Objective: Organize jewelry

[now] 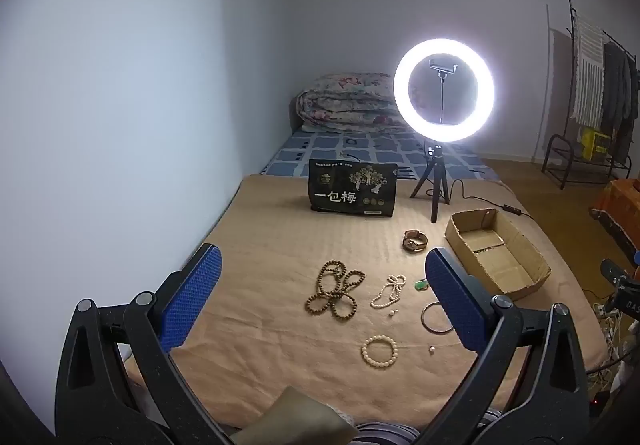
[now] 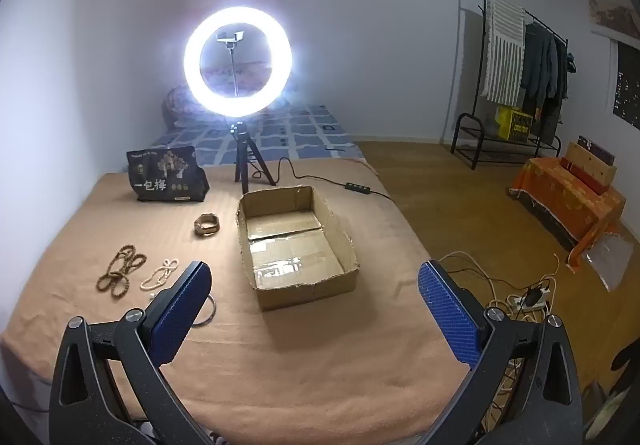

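tan blanket (image 1: pixel 280 245) on bed | jewelry lies loose mid-blanket: brown bead strand (image 1: pixel 335 289), white bead bracelet (image 1: pixel 379 351) | cardboard box (image 2: pixel 296 241) right, near bed edge, open top | left hand-held gripper (image 1: pixel 320 277) jaws apart, nothing between | right hand-held gripper (image 2: pixel 314 285) jaws apart, nothing between

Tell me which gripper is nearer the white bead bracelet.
Left. The left gripper hangs over the white bead bracelet; the right gripper faces the open cardboard box.
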Available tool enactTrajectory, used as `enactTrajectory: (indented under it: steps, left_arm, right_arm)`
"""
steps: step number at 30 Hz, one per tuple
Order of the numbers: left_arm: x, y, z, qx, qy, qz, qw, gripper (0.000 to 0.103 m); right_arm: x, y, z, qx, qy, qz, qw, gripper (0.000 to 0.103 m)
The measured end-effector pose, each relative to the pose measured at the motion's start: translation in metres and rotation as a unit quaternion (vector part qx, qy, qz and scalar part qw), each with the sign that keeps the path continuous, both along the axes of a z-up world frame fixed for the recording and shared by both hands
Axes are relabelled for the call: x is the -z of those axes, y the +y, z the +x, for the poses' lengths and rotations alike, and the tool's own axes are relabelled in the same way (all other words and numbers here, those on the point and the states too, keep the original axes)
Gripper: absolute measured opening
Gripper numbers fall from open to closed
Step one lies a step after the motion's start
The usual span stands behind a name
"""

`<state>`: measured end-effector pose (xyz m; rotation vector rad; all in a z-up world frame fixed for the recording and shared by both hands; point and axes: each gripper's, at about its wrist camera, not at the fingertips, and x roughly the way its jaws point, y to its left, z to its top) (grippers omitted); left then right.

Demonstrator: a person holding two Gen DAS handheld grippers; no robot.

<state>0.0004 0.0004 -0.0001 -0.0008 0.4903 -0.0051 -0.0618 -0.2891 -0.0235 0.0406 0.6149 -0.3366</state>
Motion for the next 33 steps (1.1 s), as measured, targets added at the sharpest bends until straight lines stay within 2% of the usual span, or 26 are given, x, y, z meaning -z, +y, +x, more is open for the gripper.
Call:
enactTrajectory:
  steps: [1,13,20,33]
  left_arm:
    - [0.0,-0.001,-0.002,-0.006,-0.012,0.004,0.9999,0.103]
    - [0.001,-0.002,-0.003,-0.005,-0.01,0.009,0.9999,0.103]
    - [-0.013,-0.003,-0.003,-0.003,-0.011,0.008,0.9999,0.103]
    - [-0.012,-0.01,-0.008,0.002,-0.017,0.009,0.9998,0.103]
  right_arm:
    - [0.0,0.0,0.0,0.0,0.007,0.004,1.0,0.103]
    - [-0.001,-0.001,-0.001,0.001,-0.002,0.002,1.0,0.103]
    - [-0.004,0.0,-0.002,0.002,-0.004,0.0,1.0,0.103]
    - [-0.005,0.0,-0.005,0.013,-0.006,-0.002,1.0,0.103]
